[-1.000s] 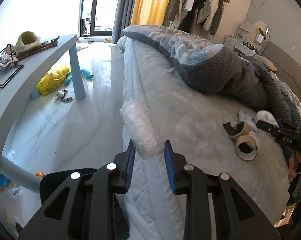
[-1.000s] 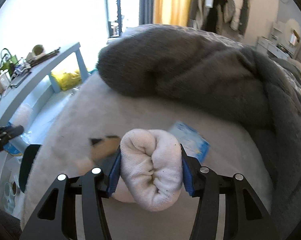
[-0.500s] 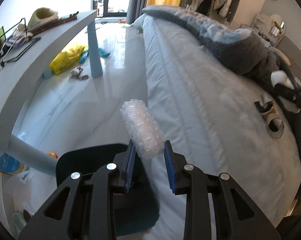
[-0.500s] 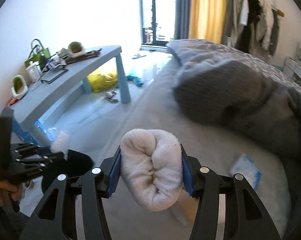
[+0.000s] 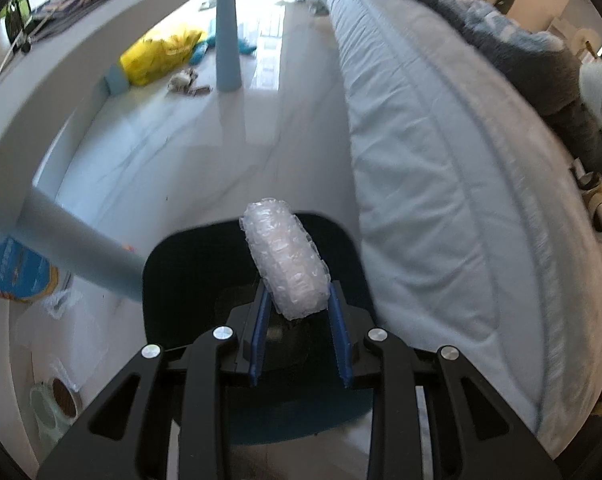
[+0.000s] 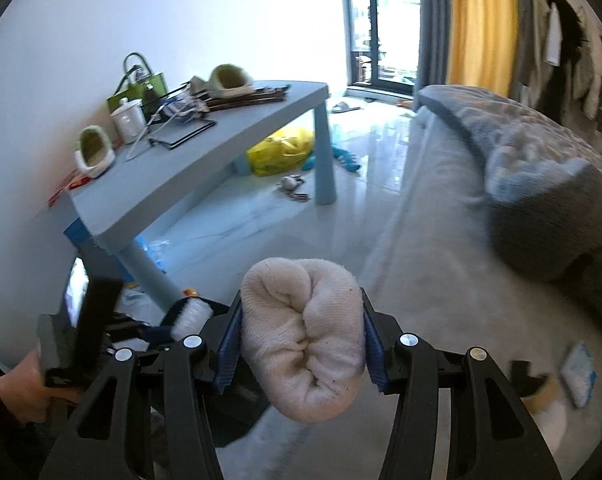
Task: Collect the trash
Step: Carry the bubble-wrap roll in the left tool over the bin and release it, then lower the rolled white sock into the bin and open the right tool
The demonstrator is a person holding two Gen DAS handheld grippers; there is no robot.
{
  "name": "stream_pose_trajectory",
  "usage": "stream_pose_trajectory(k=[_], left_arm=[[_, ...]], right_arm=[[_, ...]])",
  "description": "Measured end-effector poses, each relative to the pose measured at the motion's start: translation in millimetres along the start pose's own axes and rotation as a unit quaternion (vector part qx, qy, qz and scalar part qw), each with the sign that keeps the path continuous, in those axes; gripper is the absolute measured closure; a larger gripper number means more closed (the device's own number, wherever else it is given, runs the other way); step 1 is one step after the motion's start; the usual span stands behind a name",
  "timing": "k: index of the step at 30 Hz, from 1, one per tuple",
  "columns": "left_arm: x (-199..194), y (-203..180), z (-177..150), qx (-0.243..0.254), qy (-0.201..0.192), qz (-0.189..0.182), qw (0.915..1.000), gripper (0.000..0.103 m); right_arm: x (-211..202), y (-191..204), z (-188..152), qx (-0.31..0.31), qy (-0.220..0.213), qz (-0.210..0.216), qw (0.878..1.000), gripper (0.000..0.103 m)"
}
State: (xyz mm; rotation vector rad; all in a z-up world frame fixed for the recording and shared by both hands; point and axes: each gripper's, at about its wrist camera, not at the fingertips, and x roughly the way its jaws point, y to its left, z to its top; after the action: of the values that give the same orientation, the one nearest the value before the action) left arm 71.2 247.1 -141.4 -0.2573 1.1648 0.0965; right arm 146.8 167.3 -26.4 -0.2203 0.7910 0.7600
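Observation:
My left gripper [image 5: 299,312] is shut on a roll of clear bubble wrap [image 5: 286,258] and points steeply down over a dark bin [image 5: 189,280] that stands on the floor beside the bed. My right gripper [image 6: 301,334] is shut on a rolled white sock [image 6: 305,336], held above the bed's edge. In the right wrist view the left gripper [image 6: 149,332] with the bubble wrap [image 6: 191,314] shows at lower left, in a person's hand [image 6: 19,384]. Tape rolls [image 5: 599,208] lie on the bed at the right edge.
A pale blue table [image 6: 205,152] with bags and clutter stands left of the bed [image 5: 441,200]; one table leg [image 5: 81,248] slants close to the bin. A yellow bag [image 5: 157,56] lies under the table. A grey blanket [image 6: 553,200] covers the far bed. A tissue pack [image 6: 579,372] lies there.
My left gripper has swung off the bed and down until the bubble wrap hangs over the bin. My right gripper has swept left from the blanket toward the bed's edge, still holding the sock.

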Motion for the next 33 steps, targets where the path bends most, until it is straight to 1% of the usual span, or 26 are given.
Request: stream_pose_trajectory(k=[10, 13, 14, 15, 16, 17, 20, 24, 27, 32, 33], left_arm=[[18, 28, -18, -0.013, 0.05, 0.004, 0.9987, 0.072], [24, 35, -22, -0.015, 0.064, 0.007, 0.9978, 0.07], [24, 38, -24, -0.016, 0.065, 0.008, 0.9977, 0.067], [24, 42, -26, -0.017, 0.066, 0.005, 0.9976, 0.061], [23, 43, -25, -0.019, 0.065, 0.002, 0.9977, 0.057], [21, 46, -26, -0.022, 0.062, -0.001, 0.9978, 0.052], [15, 52, -27, -0.025, 0.054, -0.006, 0.9982, 0.049], [3, 61, -25, -0.032, 0.033, -0.013, 0.9989, 0.042], [-8, 68, -24, -0.038, 0.011, -0.021, 0.999, 0.04], [-29, 79, -20, -0.046, -0.025, -0.024, 0.9983, 0.039], [-36, 81, -19, -0.049, -0.038, -0.021, 0.9979, 0.039]], right_arm=[[32, 51, 4, -0.023, 0.022, 0.04, 0.999, 0.05], [41, 62, 5, -0.028, 0.03, 0.049, 0.998, 0.05], [45, 65, 4, -0.03, 0.033, 0.051, 0.998, 0.05], [48, 68, 5, -0.032, 0.036, 0.053, 0.997, 0.05], [52, 72, 4, -0.034, 0.039, 0.055, 0.997, 0.05], [59, 77, 4, -0.035, 0.046, 0.056, 0.997, 0.05], [70, 82, 3, -0.036, 0.055, 0.058, 0.996, 0.05], [87, 90, 0, -0.039, 0.069, 0.057, 0.995, 0.05], [99, 95, -2, -0.041, 0.081, 0.055, 0.994, 0.05], [121, 101, -10, -0.039, 0.107, 0.058, 0.992, 0.05], [128, 102, -13, -0.035, 0.115, 0.062, 0.991, 0.05]])
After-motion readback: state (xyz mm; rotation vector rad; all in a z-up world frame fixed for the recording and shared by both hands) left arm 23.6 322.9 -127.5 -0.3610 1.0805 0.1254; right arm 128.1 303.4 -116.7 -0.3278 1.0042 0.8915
